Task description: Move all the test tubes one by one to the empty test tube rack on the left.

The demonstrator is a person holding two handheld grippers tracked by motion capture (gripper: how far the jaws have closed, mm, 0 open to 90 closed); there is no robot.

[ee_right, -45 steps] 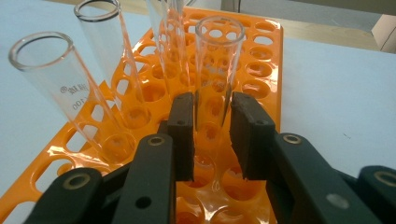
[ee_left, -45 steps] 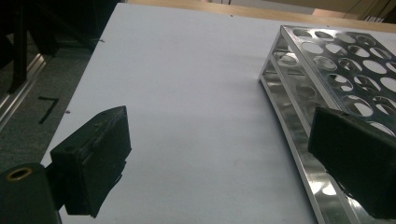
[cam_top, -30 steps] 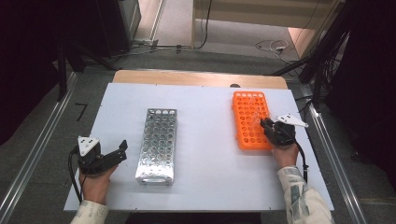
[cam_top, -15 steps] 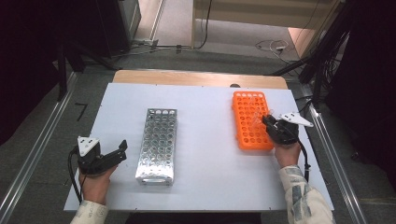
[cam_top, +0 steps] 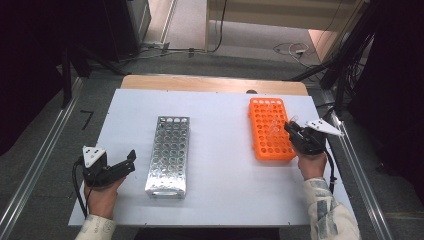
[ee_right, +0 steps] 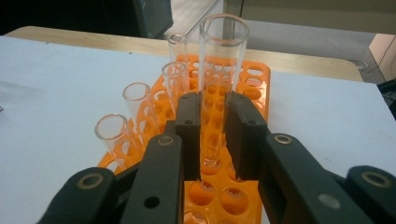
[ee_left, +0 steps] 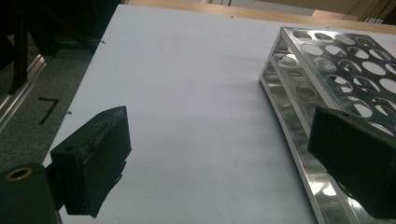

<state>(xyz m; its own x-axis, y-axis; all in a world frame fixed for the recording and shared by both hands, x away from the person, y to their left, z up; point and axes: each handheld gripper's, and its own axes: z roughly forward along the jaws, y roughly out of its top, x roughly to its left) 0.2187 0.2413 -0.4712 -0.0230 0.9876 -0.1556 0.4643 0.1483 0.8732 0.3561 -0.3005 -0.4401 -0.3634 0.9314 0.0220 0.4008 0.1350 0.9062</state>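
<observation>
- Since the earlier frame, right gripper (ee_right: 212,135) rises slightly over the orange rack (cam_top: 270,128); left gripper (cam_top: 117,169) stays put beside the metal rack (cam_top: 169,155), jaws released and empty.
- Right jaws are clenched on a clear glass test tube (ee_right: 219,70), upright, its base just above a rack hole.
- Four more tubes (ee_right: 135,105) stand in the rack.
- Handling: tube judged light, rigid, slippery, fragile; hold mid-length with gentle pressure.

Bright, even overhead light on the white table (cam_top: 220,130); dark surroundings, slightly soft focus.
</observation>
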